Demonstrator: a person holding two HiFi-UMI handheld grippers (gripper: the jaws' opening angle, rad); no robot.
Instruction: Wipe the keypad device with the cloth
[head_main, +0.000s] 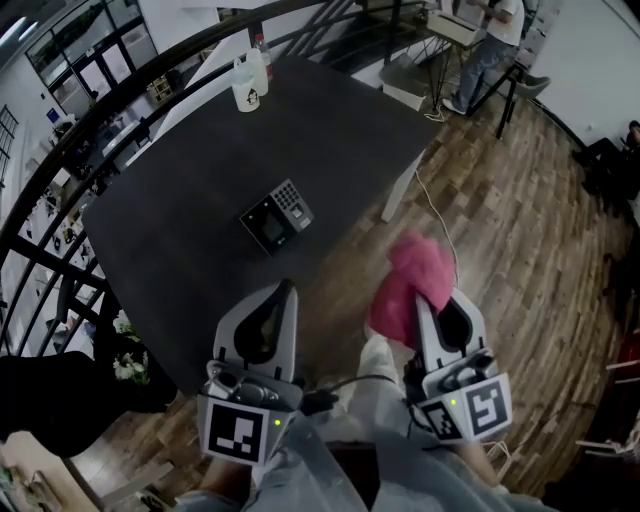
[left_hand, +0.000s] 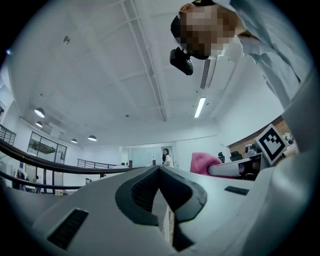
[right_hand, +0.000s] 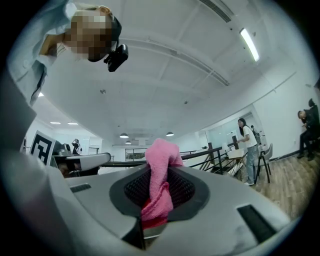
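Right gripper (head_main: 428, 300) jaws clamped cloth (head_main: 408, 278); left gripper (head_main: 284, 292) jaws closed, empty. Keypad (head_main: 277, 218) lay unbraced near desk's (head_main: 180, 220) near edge: hard wipe might have shoved it off.

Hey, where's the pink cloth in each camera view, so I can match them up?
Head view: pink cloth right of centre, over the wood floor, in the right gripper.
Left gripper view: right of centre, at the right gripper's tip.
Right gripper view: dead centre, pinched between the jaws.
Shared landmark: the right gripper that holds it.
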